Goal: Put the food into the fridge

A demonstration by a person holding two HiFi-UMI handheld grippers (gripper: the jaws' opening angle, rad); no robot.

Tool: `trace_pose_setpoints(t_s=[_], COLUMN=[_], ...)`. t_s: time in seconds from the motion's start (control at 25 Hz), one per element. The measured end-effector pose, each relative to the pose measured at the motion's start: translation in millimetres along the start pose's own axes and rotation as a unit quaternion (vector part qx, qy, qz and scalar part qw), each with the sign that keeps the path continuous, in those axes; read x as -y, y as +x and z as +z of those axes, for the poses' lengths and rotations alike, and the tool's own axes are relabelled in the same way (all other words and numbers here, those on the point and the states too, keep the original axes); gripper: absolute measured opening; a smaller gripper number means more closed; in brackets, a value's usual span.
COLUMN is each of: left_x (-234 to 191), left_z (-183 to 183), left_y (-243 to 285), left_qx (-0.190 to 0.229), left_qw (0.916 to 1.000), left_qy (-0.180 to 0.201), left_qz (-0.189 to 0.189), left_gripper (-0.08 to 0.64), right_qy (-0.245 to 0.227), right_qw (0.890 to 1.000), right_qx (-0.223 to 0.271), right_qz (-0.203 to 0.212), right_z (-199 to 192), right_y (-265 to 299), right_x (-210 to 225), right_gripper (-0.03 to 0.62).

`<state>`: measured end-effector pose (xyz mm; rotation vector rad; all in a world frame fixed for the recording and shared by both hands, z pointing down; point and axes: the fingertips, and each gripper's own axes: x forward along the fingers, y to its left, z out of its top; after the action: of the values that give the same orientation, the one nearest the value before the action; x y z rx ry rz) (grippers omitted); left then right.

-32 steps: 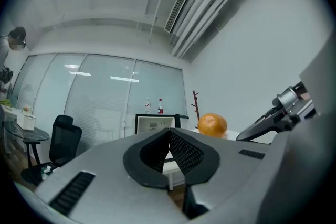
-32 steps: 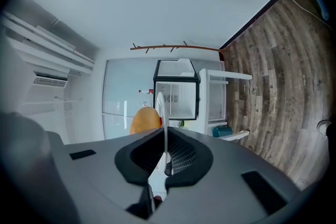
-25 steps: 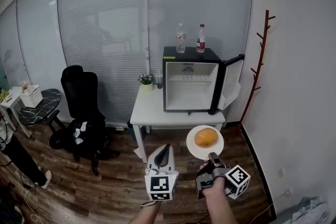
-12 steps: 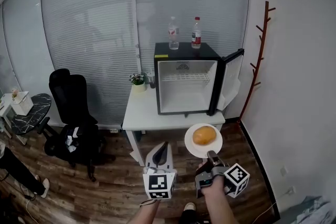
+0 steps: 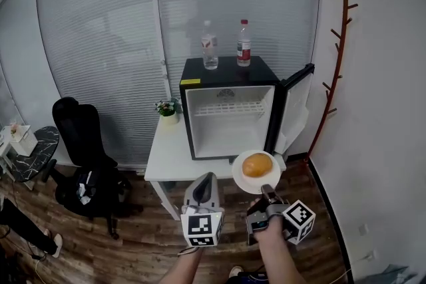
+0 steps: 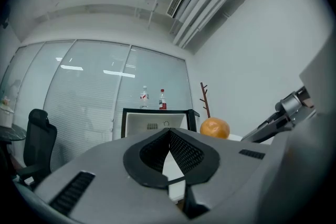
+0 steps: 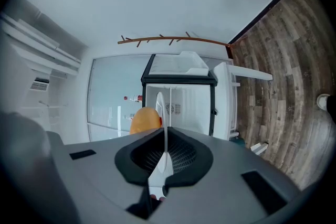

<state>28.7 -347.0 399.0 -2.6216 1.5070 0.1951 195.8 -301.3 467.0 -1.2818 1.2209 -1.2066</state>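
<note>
A small black fridge [image 5: 226,110] stands on a white table [image 5: 163,159] with its door [image 5: 297,110] swung open to the right; its white inside shows one wire shelf. My right gripper [image 5: 265,189] is shut on the rim of a white plate [image 5: 247,181] that carries an orange bun [image 5: 257,164], held level in front of the fridge's lower edge. In the right gripper view the plate [image 7: 160,113] shows edge-on between the jaws, with the bun [image 7: 145,119] beside it. My left gripper [image 5: 207,177] is shut and empty, left of the plate; its view shows the bun [image 6: 214,127] and fridge [image 6: 155,122].
Two bottles [image 5: 210,53] [image 5: 244,52] stand on top of the fridge. A small potted plant [image 5: 166,108] sits on the table at the fridge's left. A black office chair [image 5: 76,136] stands at the left, a wooden coat rack [image 5: 339,70] by the right wall.
Both grippers and the plate with the bun have come closer to the fridge, which now looks larger and nearer. The grip on the plate is unchanged.
</note>
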Motion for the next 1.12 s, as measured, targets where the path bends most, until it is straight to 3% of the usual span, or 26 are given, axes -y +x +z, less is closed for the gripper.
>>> trace_pose_setpoints(t_s=[0.44,1.12], left_x=[-2.3,-72.4], left_z=[-23.4,-67.1], left_y=[127.9,297.0], left_qx=[-0.016,-0.011], left_qw=[0.9998,0.9993], left_qy=[0.006,-0.014], left_qz=[0.010,-0.033], left_gripper=[0.026,0.026], right_qy=[-0.003,-0.020], right_qw=[1.000,0.998], right_qx=[-0.012,0.034], right_qz=[-0.013,-0.040], right_z=[63.7,84.4], right_y=[115.8,288.5], right_x=[1.3,12.3], right_gripper=[0.034,0.034])
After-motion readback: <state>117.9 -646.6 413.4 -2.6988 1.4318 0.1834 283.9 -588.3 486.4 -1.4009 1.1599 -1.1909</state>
